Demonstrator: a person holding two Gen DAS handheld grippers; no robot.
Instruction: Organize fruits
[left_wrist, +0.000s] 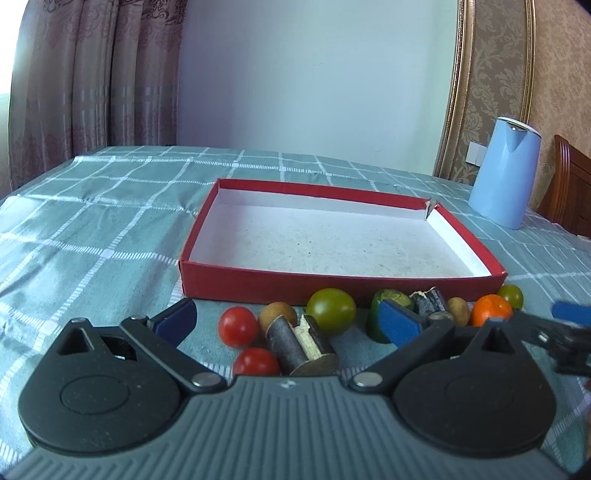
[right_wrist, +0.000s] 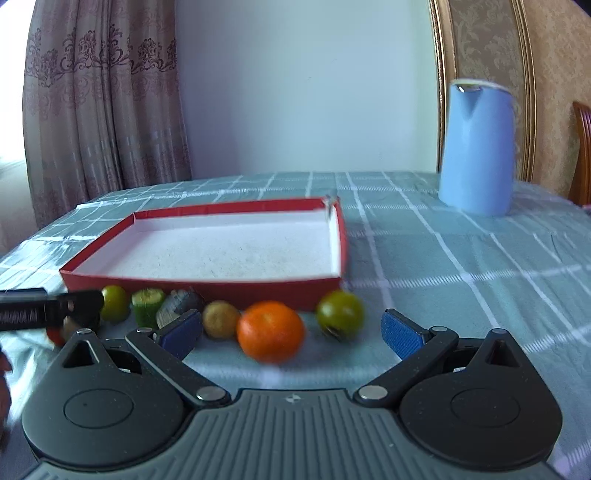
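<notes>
A shallow red box (left_wrist: 343, 286) with a white inside lies on the checked cloth; nothing is in it. Along its near wall sits a row of fruit. My left gripper (left_wrist: 286, 319) is open around two red tomatoes (left_wrist: 238, 326), a brown round fruit (left_wrist: 277, 314), a dark sugarcane piece (left_wrist: 301, 345) and a green tomato (left_wrist: 331, 311). Further right are a green chunk (left_wrist: 376, 314), a second cane piece (left_wrist: 430, 301) and an orange (left_wrist: 493, 310). My right gripper (right_wrist: 291, 328) is open around the orange (right_wrist: 270, 330), with a green tomato (right_wrist: 340, 314) just beside it.
A tall blue jug (right_wrist: 478, 147) stands at the back right of the table (right_wrist: 461, 266). A wooden chair (left_wrist: 570, 184) is behind it. Curtains (left_wrist: 92, 74) hang at the left, a pale wall behind. The other gripper's tip (right_wrist: 51, 308) enters the right wrist view from the left.
</notes>
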